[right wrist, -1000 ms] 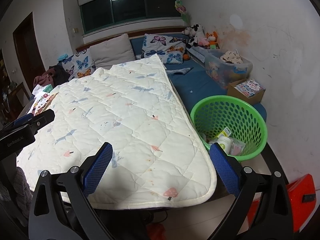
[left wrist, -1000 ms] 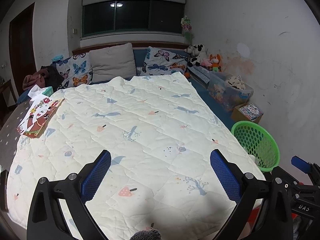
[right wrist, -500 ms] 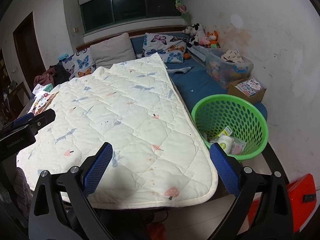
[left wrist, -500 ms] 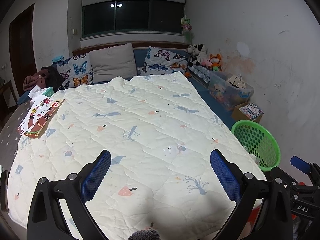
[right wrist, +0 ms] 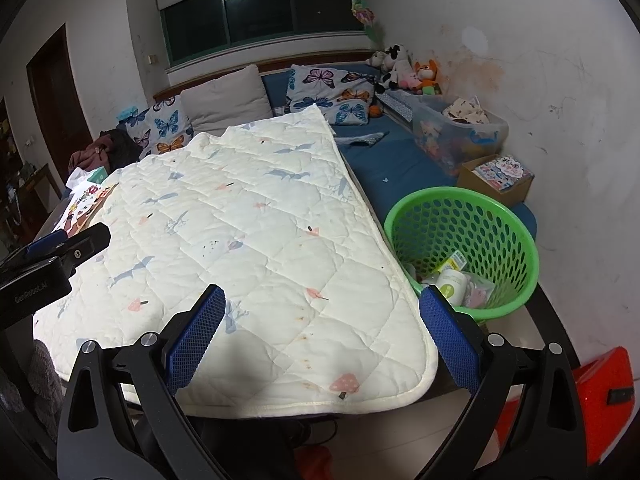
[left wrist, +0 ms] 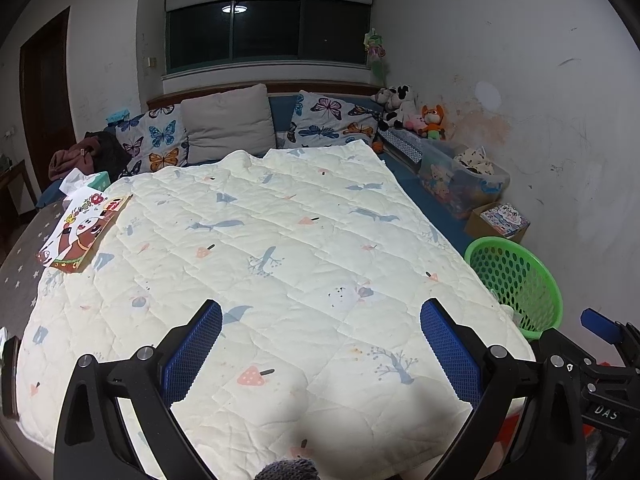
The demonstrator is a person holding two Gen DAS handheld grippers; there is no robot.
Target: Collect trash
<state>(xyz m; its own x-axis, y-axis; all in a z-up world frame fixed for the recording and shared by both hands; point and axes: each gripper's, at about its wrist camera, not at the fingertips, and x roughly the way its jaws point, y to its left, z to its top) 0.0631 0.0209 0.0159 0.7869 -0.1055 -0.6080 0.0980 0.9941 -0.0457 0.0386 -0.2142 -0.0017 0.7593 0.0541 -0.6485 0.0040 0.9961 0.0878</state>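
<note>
Left gripper: spread wide with nothing between its blue pads, hovering above the near end of the quilt.
Right gripper: likewise wide apart and holding nothing, over the quilt's near right corner, its right finger just in front of the basket.
Basket: green mesh, round, standing at the right of the quilt's edge — close against it in the right wrist view.
Trash: several wrappers and a pale round container with a green mark lie in the bottom of the basket; the exact kinds are hard to tell.
Quilt: cream, printed with mushrooms, trees and birds, spread flat over the bed.
Picture book: lies on the quilt's far left edge, cover up, with a cartoon figure on it.
Pillows: a plain grey one between butterfly-print ones at the head of the bed.
Right side — a clear storage bin and an open cardboard box sit along the wall beyond the basket, with stuffed toys in the corner.
</note>
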